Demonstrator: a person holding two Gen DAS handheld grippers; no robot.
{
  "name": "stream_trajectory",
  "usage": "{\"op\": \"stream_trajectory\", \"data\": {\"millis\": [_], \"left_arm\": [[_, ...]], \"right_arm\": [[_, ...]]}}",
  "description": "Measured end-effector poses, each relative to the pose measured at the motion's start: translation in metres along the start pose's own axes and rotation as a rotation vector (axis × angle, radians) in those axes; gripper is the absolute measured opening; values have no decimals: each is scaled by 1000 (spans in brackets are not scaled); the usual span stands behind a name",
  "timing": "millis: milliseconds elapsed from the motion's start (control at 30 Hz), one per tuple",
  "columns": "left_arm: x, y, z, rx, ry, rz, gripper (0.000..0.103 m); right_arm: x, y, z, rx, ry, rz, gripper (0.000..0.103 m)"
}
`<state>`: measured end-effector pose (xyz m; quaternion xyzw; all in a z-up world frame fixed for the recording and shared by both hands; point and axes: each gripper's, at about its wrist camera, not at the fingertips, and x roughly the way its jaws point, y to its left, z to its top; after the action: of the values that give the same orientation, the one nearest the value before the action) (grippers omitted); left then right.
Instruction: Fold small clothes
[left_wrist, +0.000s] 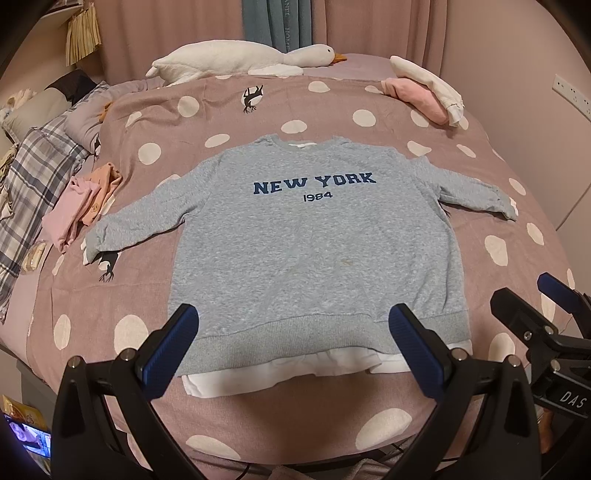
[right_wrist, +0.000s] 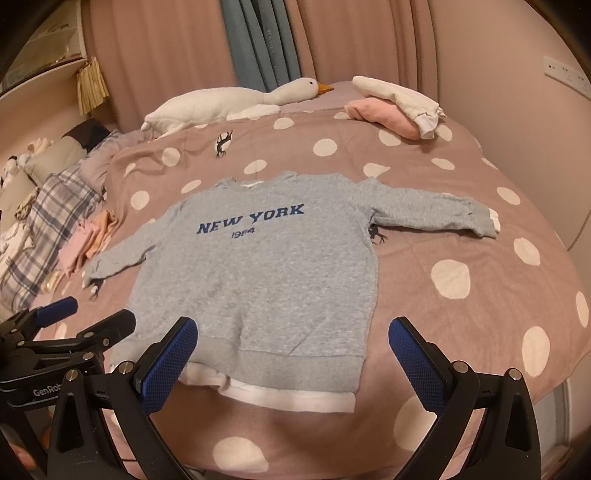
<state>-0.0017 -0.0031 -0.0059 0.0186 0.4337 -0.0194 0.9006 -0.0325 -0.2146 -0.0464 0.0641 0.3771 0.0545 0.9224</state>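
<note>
Now, from the left wrist view, we see the sweatshirt (left_wrist: 314, 236) lying flat, front up, on the bed (left_wrist: 332, 406), sleeves spread to both sides and its white hem nearest us. Our left gripper (left_wrist: 293, 345) hovers just short of that hem, jaws wide apart and holding nothing. The right gripper (left_wrist: 554, 295) shows at the right edge, also apart and empty. A pink and orange pile (left_wrist: 85, 206) sits near the left cuff, and another pile (left_wrist: 424, 88) lies well beyond the collar, by the plush goose (left_wrist: 240, 59).

From the right wrist view, the right gripper (right_wrist: 293, 347) hangs over the hem's right corner, jaws apart; the left gripper (right_wrist: 74, 321) sits beside it, low left.

We judge folding has not begun. To do it well, we should pinch each sleeve at the cuff, catching both cloth layers, and lay it straight across the chest without dragging the body. We see no containers; folded pieces simply rest on the bed.
</note>
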Motion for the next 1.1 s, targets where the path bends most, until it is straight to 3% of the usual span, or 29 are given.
{"op": "stream_trajectory", "data": {"millis": [1100], "left_arm": [[0,0,-3,7,2,3,103]], "right_arm": [[1,0,0,-1,5,3,102]]}}
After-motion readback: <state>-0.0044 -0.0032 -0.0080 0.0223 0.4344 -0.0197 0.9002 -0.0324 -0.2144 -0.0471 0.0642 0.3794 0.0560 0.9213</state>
